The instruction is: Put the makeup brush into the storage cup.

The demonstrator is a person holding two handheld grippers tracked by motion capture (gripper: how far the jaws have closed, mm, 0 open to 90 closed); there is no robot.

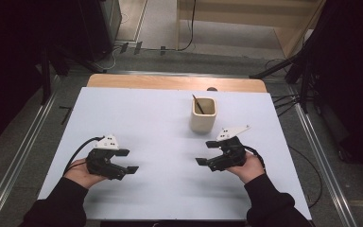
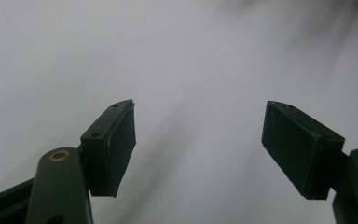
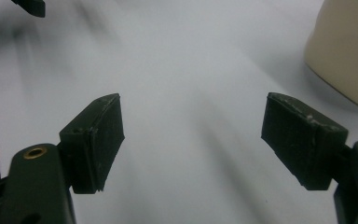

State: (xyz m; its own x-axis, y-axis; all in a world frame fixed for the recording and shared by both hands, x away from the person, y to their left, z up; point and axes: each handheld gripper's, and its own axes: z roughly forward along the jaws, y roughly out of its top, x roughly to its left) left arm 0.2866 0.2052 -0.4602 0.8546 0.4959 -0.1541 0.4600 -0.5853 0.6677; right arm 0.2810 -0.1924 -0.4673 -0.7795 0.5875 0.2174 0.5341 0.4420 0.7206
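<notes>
A cream square cup point(image 1: 203, 114) stands upright on the white table point(image 1: 160, 118), right of centre, with a thin dark stick point(image 1: 197, 103) leaning inside it. My left gripper point(image 1: 128, 161) is held low at the near left, open, nothing between its jaws. In the left gripper view the gripper point(image 2: 198, 147) faces bare table. My right gripper point(image 1: 207, 152) hovers just in front of the cup, open and empty. In the right gripper view the gripper point(image 3: 191, 140) spreads wide, and the cup point(image 3: 345, 51) sits at the upper right, beyond the right jaw.
The table's wooden far edge point(image 1: 175, 82) shows behind the white top. Metal rails point(image 1: 23, 151) run along the floor on both sides, with cables point(image 1: 288, 101) at the right. A light wooden cabinet point(image 1: 264, 19) stands beyond the table.
</notes>
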